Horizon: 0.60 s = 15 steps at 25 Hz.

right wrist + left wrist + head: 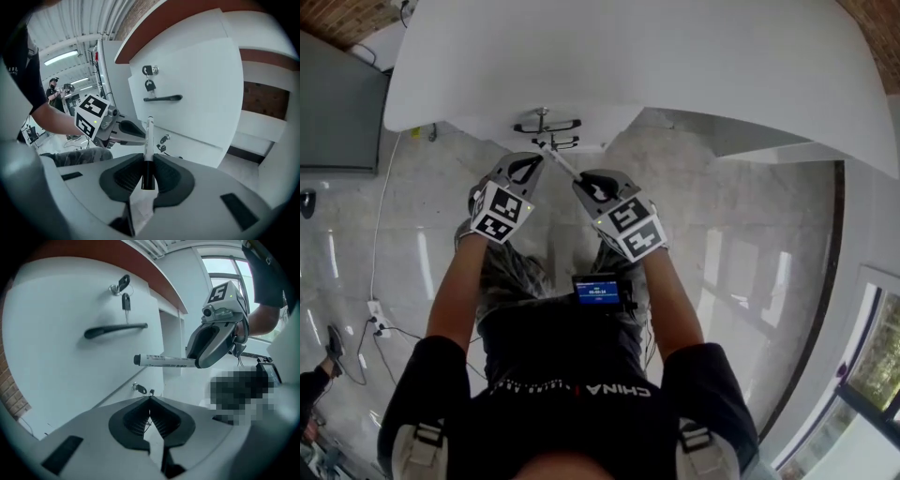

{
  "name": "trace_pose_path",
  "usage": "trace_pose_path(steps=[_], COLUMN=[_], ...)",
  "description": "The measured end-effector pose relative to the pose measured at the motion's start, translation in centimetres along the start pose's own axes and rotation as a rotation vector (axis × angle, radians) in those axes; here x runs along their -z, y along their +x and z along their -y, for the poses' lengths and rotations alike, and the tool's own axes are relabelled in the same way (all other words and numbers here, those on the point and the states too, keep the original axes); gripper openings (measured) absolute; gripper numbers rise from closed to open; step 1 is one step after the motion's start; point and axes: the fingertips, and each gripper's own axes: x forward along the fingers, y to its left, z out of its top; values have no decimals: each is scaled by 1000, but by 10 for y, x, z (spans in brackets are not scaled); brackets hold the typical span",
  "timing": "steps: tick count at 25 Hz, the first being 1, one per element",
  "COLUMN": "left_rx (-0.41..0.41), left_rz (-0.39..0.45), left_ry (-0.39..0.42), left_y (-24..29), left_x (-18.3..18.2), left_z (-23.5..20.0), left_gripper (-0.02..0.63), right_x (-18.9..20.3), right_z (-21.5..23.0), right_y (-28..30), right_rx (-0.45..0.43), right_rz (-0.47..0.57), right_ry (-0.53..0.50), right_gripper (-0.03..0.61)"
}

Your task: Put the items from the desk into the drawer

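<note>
A white marker pen (149,140) with a black cap end stands upright between the pads of my right gripper (148,160), which is shut on it. In the head view the marker (559,157) points up-left from the right gripper (587,181) toward the white desk's drawer front (197,84), which has a black handle (162,98) and a key (150,85) in its lock. My left gripper (150,402) is shut with nothing in it and hangs just left of the marker (164,361). From above, the left gripper (529,163) sits below the handle (546,125).
The white desk top (628,56) overhangs both grippers. A second, lower drawer lock (164,139) shows under the first drawer. Polished grey floor (741,272) lies below. A cable and socket (375,323) lie on the floor at left. A person (54,89) stands far off.
</note>
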Motion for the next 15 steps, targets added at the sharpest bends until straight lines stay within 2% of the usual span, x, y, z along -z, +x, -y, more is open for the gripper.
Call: trace_pose_path(steps=[5,9,15], left_rx=[-23,-49,-85], left_rz=[29,50,32], left_ry=[26,52,164], left_y=[31,43,48], left_x=[30,41,46], left_z=[-3,-7,-11], left_gripper=[12,12,14], right_x=[23,33,41], right_z=[6,12,16], right_y=[26,36,39], right_rx=[3,14,21], right_rz=[30,57,78], right_ry=[-54,-87,-113], right_gripper=[74,74,74])
